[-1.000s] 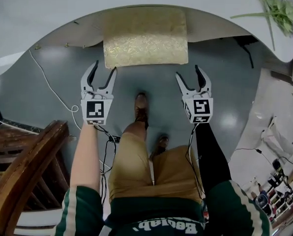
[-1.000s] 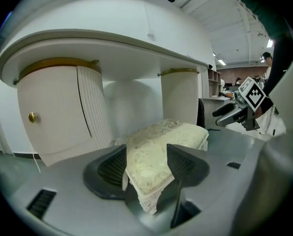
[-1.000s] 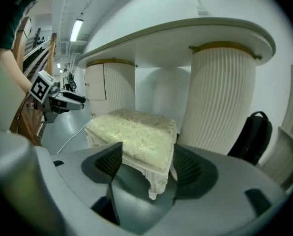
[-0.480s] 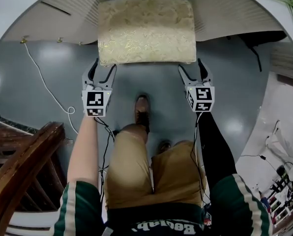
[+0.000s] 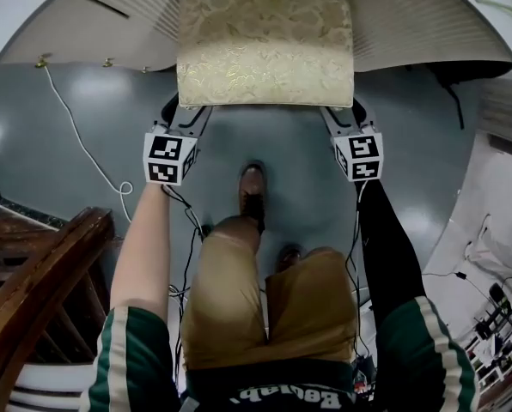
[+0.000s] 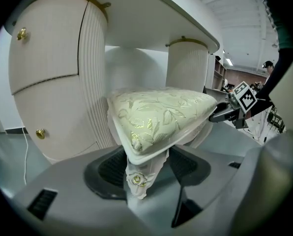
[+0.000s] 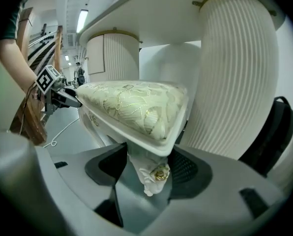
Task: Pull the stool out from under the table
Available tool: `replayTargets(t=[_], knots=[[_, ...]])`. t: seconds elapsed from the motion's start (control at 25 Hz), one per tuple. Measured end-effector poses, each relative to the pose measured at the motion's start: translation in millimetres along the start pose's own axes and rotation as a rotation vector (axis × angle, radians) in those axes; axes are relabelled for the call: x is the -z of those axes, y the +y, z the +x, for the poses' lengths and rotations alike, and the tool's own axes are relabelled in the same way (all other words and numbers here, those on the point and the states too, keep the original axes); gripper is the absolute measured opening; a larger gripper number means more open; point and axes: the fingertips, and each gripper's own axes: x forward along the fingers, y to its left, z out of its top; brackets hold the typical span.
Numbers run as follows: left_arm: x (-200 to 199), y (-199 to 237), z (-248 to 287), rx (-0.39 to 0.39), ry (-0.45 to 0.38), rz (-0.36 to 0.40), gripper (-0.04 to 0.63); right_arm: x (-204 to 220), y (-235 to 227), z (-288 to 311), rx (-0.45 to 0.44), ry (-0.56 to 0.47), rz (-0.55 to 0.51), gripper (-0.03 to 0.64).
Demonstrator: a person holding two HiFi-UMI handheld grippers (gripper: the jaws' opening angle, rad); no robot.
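Observation:
The stool [image 5: 265,45], with a cream-and-gold cushion on a white carved frame, stands under the white table [image 5: 33,7]. My left gripper [image 5: 183,114] is at its near left corner and my right gripper [image 5: 342,114] at its near right corner, with the tips hidden under the cushion edge. In the left gripper view the jaws [image 6: 146,166] have just been opening and straddle the rose-carved leg [image 6: 136,178]. In the right gripper view the jaws [image 7: 149,168] have just been closing, and their pads lie against the other leg [image 7: 154,173].
Ribbed white table pedestals [image 5: 428,24] flank the stool. A dark wooden chair [image 5: 41,290] stands at the near left, and a white cable [image 5: 76,136] runs over the grey floor. The person's shoes [image 5: 252,187] are just behind the stool. Clutter [image 5: 496,299] lies at the right.
Both grippers have moved forward and down from open floor to the stool's near corners. Their tips now sit under the cushion edge, each around a leg.

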Motion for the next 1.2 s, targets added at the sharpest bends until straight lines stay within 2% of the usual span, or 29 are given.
replayTargets(t=[0.2, 0.72, 1.2], knots=[[12, -12, -18, 0.005, 0.051, -0.006, 0.290, 11, 12, -18, -0.011, 0.055, 0.006, 0.273], [91, -75, -104, 0.013, 0.212, -0.022, 0.276, 82, 79, -98, -0.043, 0.194, 0.023, 0.272], [158, -132, -195, 0.006, 0.302, -0.036, 0.275, 143, 154, -182, -0.064, 0.269, 0.063, 0.272]])
